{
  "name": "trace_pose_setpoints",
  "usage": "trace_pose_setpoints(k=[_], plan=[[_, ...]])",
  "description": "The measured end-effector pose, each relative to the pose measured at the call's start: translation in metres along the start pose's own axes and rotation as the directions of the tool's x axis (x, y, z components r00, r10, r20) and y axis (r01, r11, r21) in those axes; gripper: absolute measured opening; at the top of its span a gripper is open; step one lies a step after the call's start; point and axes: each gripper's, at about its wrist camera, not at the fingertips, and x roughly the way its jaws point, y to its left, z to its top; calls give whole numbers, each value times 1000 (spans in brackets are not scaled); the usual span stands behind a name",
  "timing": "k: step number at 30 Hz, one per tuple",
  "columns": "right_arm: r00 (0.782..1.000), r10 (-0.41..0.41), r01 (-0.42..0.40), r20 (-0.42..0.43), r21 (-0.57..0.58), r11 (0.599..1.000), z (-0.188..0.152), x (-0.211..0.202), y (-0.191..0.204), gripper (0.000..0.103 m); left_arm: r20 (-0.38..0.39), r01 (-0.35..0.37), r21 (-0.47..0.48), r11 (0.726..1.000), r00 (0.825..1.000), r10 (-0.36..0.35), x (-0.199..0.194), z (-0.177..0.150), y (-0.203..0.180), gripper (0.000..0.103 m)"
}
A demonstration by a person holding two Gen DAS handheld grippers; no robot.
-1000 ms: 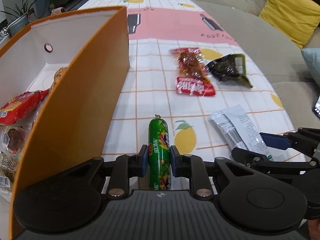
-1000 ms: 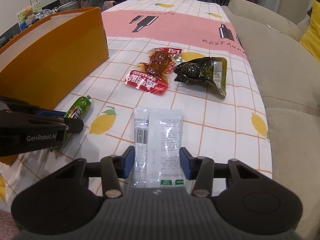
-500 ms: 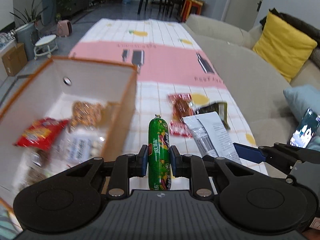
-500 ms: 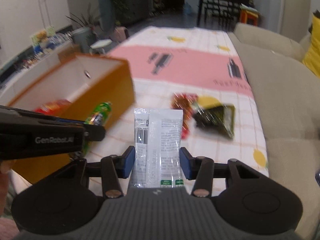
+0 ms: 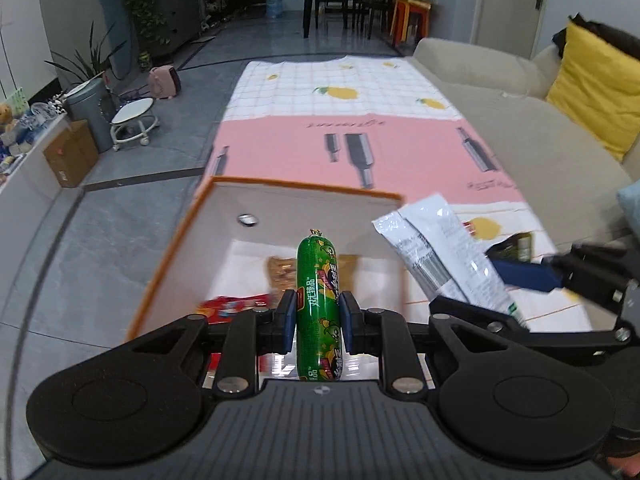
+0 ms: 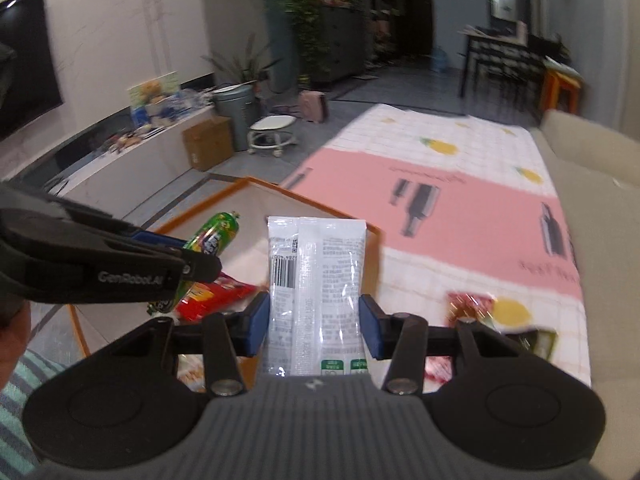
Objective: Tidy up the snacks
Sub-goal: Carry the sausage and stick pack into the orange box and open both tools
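Left wrist view: the orange box, which a second ago is seen side-on filling the left of the frame, is now looked into from above, its white interior opened across the middle of the frame. The lemon-print tablecloth, a second ago close beneath both tools, is now spread far below, stretching to the upper centre. Both snacks, a second ago resting on the cloth, are now carried in the air over the box.

The white foil packet, at centre right, is clamped edge to edge by the right gripper, and in the right wrist view it is framed at the centre over the box's far corner. The green sausage stick is pinched upright between the blue pads of the left gripper, at centre, directly above the box floor.

A red snack pack is already lying inside the box at lower left. Two packets are left on the cloth at right, a red one and a dark one.

Both items are judged ready to be dropped in; only lowering and release are left for this pair.
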Motion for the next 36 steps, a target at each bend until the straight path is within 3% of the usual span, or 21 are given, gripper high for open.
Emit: trace_pose_setpoints(k=[4, 9, 13, 25, 32, 36], plan=[[1000, 12, -13, -23, -65, 998, 13, 20, 18, 46, -46, -22, 27, 999, 999, 24, 12, 2, 20, 24], [997, 22, -31, -75, -120, 992, 28, 50, 28, 45, -133, 20, 40, 999, 991, -14, 34, 0, 39, 24], [993, 14, -37, -117, -194, 980, 37, 73, 33, 45, -189, 23, 115, 993, 982, -1, 51, -2, 43, 24], [972, -26, -78, -233, -425, 902, 36, 129, 55, 45, -320, 69, 245, 967, 947, 14, 87, -7, 43, 24], [961, -46, -111, -272, -536, 837, 26, 145, 67, 45, -359, 70, 250, 966, 933, 26, 100, -13, 48, 24], [952, -49, -132, -301, -552, 824, 19, 153, 67, 46, -375, 67, 244, 967, 927, 30, 104, -13, 53, 25]])
